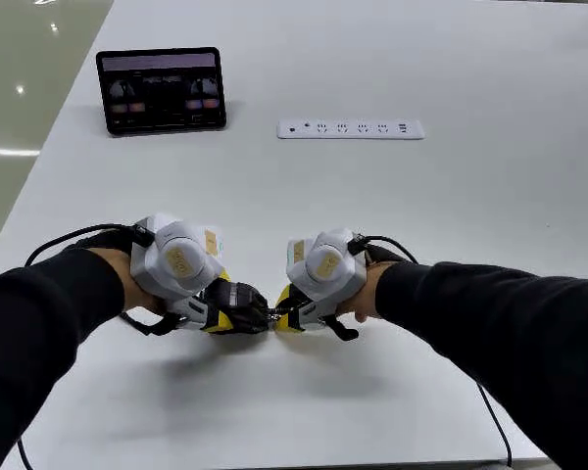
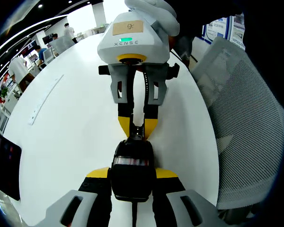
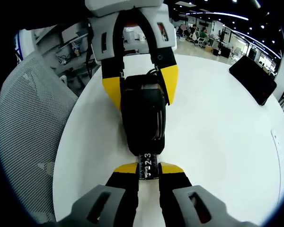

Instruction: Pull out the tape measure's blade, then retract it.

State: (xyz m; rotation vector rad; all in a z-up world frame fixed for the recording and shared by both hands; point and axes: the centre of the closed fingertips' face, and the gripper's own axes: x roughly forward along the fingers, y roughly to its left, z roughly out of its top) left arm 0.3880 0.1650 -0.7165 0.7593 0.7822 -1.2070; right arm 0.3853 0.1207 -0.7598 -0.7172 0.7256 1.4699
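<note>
A black tape measure (image 1: 243,305) sits just above the white table (image 1: 392,196) near its front edge. My left gripper (image 1: 223,311) is shut on its case, with the yellow pads on both sides (image 2: 132,172). My right gripper (image 1: 280,319) faces it from the right and is shut on the blade's tip. In the right gripper view a short bit of blade (image 3: 148,169) with printed numbers lies between the right gripper's (image 3: 149,171) yellow tips, right next to the case (image 3: 143,118). The left gripper view shows the right gripper (image 2: 137,126) pinching the blade end at the case mouth.
A dark tablet (image 1: 162,88) stands at the back left and a white power strip (image 1: 351,128) lies at the back centre. A grey mesh chair (image 2: 241,123) stands behind the table's near edge. Cables trail from both grippers.
</note>
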